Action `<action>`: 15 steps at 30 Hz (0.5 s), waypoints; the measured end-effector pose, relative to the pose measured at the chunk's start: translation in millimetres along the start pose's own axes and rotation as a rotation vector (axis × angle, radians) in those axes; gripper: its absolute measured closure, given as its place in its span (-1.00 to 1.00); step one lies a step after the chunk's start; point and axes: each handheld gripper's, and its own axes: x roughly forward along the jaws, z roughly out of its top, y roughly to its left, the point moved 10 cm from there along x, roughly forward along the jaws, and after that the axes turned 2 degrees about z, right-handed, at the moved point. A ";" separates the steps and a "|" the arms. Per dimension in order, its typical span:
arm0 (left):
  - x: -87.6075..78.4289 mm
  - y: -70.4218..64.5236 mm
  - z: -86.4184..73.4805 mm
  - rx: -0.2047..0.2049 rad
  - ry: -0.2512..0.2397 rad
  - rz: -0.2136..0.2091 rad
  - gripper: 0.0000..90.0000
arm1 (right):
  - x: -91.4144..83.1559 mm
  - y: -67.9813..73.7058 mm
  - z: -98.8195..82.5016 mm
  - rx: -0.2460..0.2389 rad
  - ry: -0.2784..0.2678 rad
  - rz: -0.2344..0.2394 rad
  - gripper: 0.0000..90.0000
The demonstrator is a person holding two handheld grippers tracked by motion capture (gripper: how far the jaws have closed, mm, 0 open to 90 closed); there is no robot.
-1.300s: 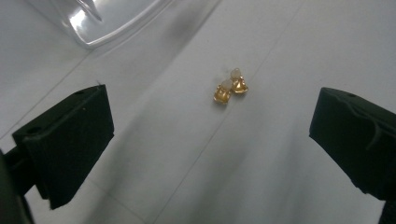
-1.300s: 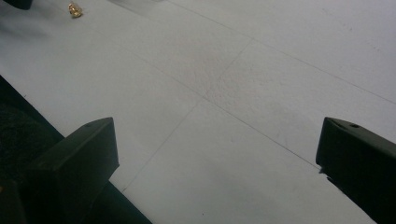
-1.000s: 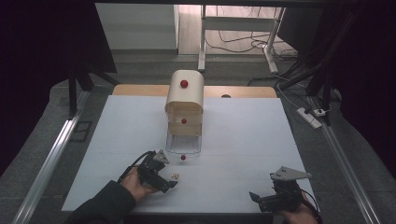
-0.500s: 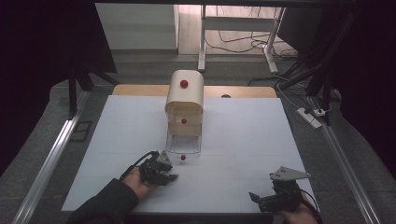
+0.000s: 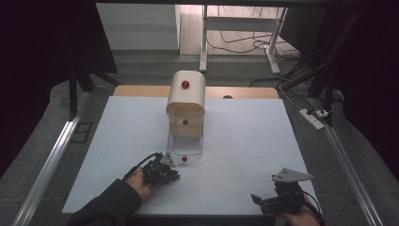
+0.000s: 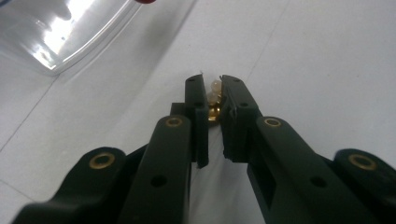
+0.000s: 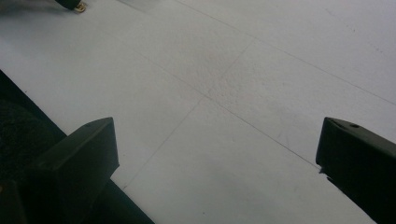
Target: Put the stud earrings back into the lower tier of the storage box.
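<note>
A small piece of jewellery [image 6: 214,88] with pale pearl-like beads and a gold part sits between the tips of my left gripper [image 6: 212,84]. The jaws have just been closing and now pinch it against the white table. From above, the left gripper [image 5: 173,177] lies low on the table, just in front of the pulled-out clear drawer [image 5: 185,143]. My right gripper [image 7: 217,154] stands wide open over bare table with nothing between its jaws. In the high view it [image 5: 256,199] is at the front right.
A cream mini chest of drawers [image 5: 186,96] with red knobs stands mid-table. Its lowest clear drawer is pulled toward me, its red knob [image 5: 184,159] close to the left gripper. The white tabletop [image 5: 244,141] ends just below both hands. A power strip [image 5: 312,117] lies off the table's right side.
The left gripper's jaws went from wide open to shut around the small piece on the table. Neither hand changed place, and the right gripper stayed open.
</note>
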 end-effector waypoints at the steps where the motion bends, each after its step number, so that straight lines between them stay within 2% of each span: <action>1: -0.7 0.6 0.7 -0.009 -0.008 0.002 0.81 | -0.1 0.0 0.0 0.000 0.000 0.000 -1.00; 15: -20.1 9.0 10.3 -0.066 -0.094 0.001 0.80 | -0.3 -0.1 -0.2 0.000 -0.001 0.002 -1.00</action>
